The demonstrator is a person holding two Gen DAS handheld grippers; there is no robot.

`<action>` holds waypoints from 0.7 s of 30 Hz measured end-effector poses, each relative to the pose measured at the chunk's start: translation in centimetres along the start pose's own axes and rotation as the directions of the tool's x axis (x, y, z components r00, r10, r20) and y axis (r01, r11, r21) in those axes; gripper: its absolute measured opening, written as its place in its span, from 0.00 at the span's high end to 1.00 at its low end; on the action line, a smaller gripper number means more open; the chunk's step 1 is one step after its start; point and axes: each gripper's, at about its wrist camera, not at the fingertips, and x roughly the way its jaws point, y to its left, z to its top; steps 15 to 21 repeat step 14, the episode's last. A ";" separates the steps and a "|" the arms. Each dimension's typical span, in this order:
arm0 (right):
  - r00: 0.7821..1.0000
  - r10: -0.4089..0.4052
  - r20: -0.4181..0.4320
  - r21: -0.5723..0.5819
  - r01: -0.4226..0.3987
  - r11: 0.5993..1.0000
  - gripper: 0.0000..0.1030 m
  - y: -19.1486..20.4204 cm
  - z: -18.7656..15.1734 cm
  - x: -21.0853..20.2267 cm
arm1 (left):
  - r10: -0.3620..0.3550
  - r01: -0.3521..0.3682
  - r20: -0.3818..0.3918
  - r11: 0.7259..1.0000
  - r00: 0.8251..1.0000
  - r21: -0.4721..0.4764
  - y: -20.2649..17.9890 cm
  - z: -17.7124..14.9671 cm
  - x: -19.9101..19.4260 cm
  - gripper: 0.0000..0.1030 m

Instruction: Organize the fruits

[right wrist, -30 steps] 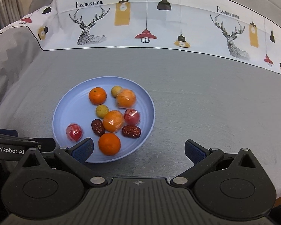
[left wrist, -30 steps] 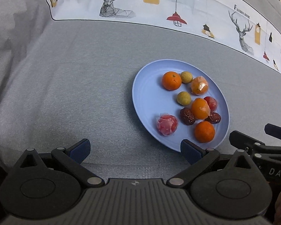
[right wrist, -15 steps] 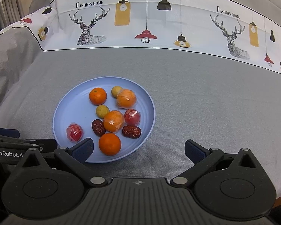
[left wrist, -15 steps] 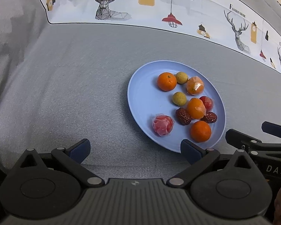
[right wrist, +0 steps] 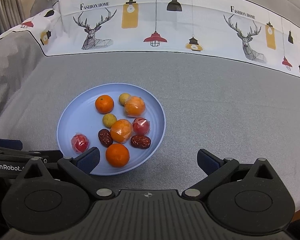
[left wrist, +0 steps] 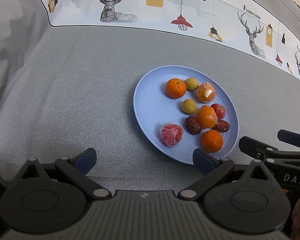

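A light blue plate [left wrist: 150,104] [right wrist: 74,118] on grey cloth holds several fruits: bare oranges [left wrist: 175,88] [right wrist: 117,155], wrapped orange fruits [left wrist: 206,116] [right wrist: 134,106], wrapped red fruits [left wrist: 171,134] [right wrist: 80,142], two yellow-green balls [left wrist: 189,106] [right wrist: 109,120] and two dark red dates [left wrist: 193,125] [right wrist: 140,141]. My left gripper [left wrist: 143,159] stands open just before the plate's near-left rim, nothing between its fingers. My right gripper [right wrist: 149,159] is open too, its left fingertip [right wrist: 90,159] over the plate's near edge. The right gripper also shows in the left wrist view [left wrist: 274,144].
The grey cloth spreads wide to the left and right of the plate. A white printed band [right wrist: 156,24] with deer and lamps runs along the back. The cloth folds up at the far left [left wrist: 14,40].
The left wrist view has shifted slightly, so the plate sits a little more to the left and farther off. The right gripper has barely moved. Both stay open.
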 end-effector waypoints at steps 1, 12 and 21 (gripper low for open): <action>1.000 0.001 0.001 0.002 -0.001 1.000 0.01 0.0 0.0 0.0 | -0.001 0.001 0.000 1.000 1.000 -0.001 0.0 0.0 0.0 0.01; 0.999 0.027 0.021 0.055 -0.028 0.998 0.01 -0.6 0.6 0.3 | -0.027 0.028 0.030 0.999 0.999 -0.031 0.2 0.7 -0.1 0.01; 0.999 0.028 0.039 0.070 -0.031 0.997 0.01 -1.0 0.8 0.2 | -0.041 0.042 0.040 0.999 0.998 -0.034 0.1 0.9 -0.2 0.01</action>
